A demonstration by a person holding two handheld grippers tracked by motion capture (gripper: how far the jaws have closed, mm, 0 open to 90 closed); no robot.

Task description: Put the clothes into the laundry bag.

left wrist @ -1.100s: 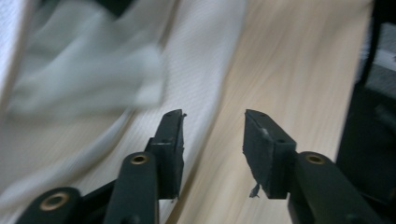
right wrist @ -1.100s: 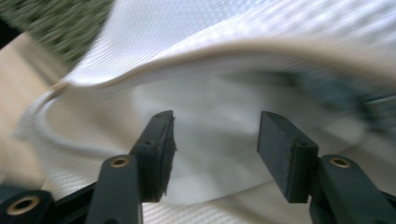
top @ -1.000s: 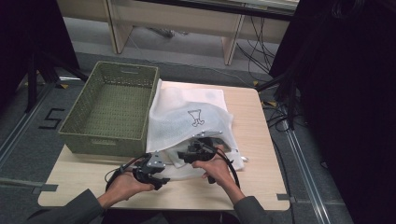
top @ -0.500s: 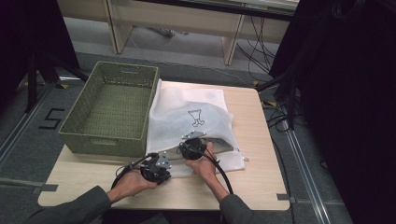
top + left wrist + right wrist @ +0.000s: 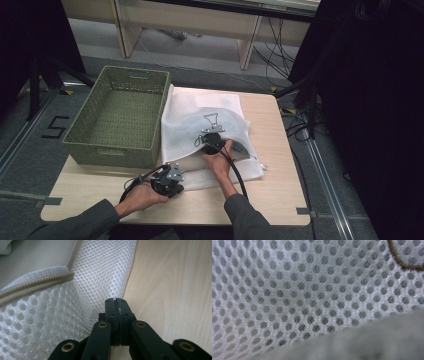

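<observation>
the white mesh laundry bag (image 5: pixel 205 127) lay flat on the tabletop (image 5: pixel 270 195), just beside the green woven basket (image 5: pixel 117 117), its near edge toward the person. the left tongs (image 5: pixel 176 181) sat at the bag's near left corner; in the left gripper view those tongs (image 5: pixel 116 300) were pressed together on a thin fold of the bag's mesh edge (image 5: pixel 115 293), with the zipper (image 5: pixel 35 281) running off to the upper left. so the left side was pinning or lifting the bag's opening.

the right tongs (image 5: pixel 210 139) had gone in under the bag's upper layer, near the printed hanger mark (image 5: pixel 212 120). the right gripper view looked up at mesh (image 5: pixel 299 295) from very close, with a grey blurred mass (image 5: pixel 367 340) along the bottom and a bit of brown stitched line (image 5: pixel 398 261) at the top right. its jaws could not be made out, so whether the right tongs were open or closed cannot be told.

the step in hand looked like working inside the bag while the left held its mouth: either reaching for something within or spreading the layers apart. the next move probably called for the left grip to keep the edge taut and raised, and for the right to find its target by feel without snagging the mesh.
</observation>
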